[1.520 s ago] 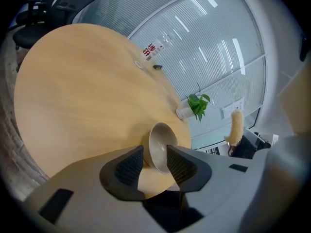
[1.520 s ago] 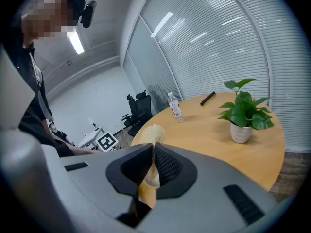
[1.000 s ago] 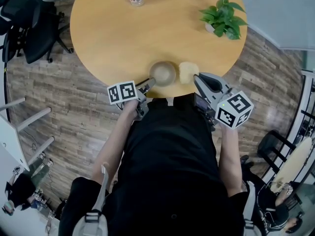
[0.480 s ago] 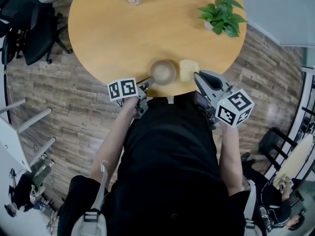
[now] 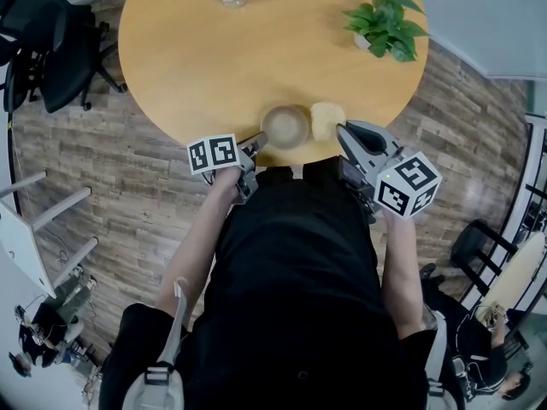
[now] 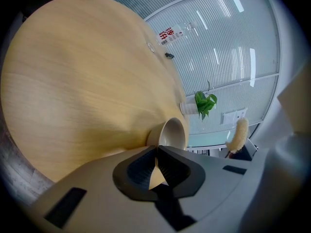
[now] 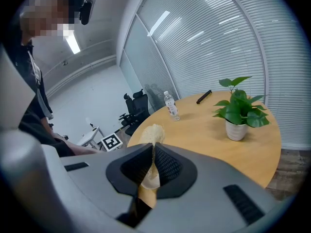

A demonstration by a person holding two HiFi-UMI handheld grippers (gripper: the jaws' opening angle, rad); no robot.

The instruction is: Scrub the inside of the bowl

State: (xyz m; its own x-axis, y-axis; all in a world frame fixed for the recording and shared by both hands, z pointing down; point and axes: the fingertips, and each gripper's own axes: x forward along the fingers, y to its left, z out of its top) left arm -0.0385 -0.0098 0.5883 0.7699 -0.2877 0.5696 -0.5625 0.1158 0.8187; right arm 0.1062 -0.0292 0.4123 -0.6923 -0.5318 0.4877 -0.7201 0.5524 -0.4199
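Both gripper views alone show grips: left tongs [image 6: 157, 148] closing on bowl [image 6: 173, 133] rim (apparently), right tongs [image 7: 153, 146] clamping sponge [image 7: 152, 133].

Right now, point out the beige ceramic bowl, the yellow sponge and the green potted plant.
beige ceramic bowl [image 5: 285, 126]: head view, inner floor.
yellow sponge [image 5: 326, 119]: head view, top face.
green potted plant [image 5: 389, 22]: head view, its leaves.

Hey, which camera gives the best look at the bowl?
The head view: the bowl shows from above, whole rim and inside. The left gripper view shows it side-on, its near rim between the left gripper's closing jaws. The right gripper view doesn't clearly show it.
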